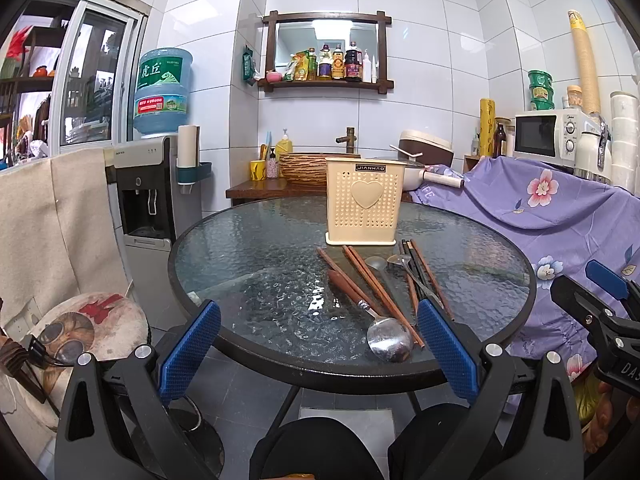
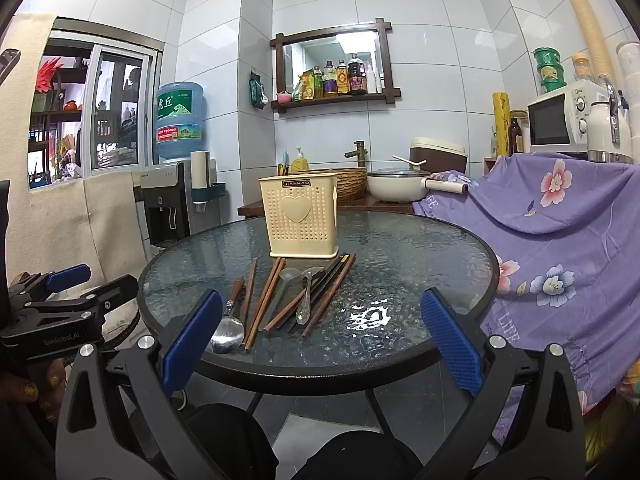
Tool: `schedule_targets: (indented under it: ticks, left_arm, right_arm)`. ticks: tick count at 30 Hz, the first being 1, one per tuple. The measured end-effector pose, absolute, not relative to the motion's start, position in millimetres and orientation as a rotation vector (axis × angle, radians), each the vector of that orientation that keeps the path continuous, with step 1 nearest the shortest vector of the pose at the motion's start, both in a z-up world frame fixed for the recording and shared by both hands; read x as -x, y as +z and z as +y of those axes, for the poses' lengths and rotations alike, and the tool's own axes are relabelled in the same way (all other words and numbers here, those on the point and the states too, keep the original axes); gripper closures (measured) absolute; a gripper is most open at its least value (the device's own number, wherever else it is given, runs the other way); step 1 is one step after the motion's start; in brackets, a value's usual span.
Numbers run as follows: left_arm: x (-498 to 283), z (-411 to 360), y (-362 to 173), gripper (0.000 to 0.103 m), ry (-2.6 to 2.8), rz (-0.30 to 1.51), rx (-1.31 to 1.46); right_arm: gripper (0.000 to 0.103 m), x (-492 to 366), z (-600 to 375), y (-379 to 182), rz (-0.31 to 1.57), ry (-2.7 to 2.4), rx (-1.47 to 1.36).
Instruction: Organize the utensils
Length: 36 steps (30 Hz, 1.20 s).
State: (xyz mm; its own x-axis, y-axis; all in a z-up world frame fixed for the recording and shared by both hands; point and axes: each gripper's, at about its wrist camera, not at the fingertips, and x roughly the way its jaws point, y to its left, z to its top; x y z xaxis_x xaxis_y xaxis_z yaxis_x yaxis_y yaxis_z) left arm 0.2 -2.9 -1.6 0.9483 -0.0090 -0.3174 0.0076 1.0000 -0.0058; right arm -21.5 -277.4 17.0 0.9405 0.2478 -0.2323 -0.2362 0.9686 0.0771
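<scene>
Both tongs gape empty: left gripper (image 1: 320,344), right gripper (image 2: 320,340). Spoon (image 1: 390,338) at my left's 1 o'clock; chopsticks (image 2: 280,296) beyond; holder (image 2: 300,216) at 12. I'd pinch the spoon's handle, lift clear.

- Room evenly bright; a ceiling light shows reflected in the mirror (image 1: 326,46).
- White glare patch on the glass table (image 2: 420,240) near its front edge.
- Strong fisheye bending and dark corners.
- Focus sharp throughout; shadows faint.
</scene>
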Motion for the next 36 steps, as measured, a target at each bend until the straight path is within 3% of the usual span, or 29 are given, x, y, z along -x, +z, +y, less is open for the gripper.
schedule_targets:
  ticks: [22,36]
  left_arm:
    - [-12,-4,-10,0.006,-0.041,0.386,-0.001]
    - [-129,44,-18,0.007,-0.014,0.733,0.105]
  right_arm:
    - [0.005,15,-278,10,0.266,0.233,-0.036]
    - [0.006,-127,-292,-3,0.688,0.201,-0.166]
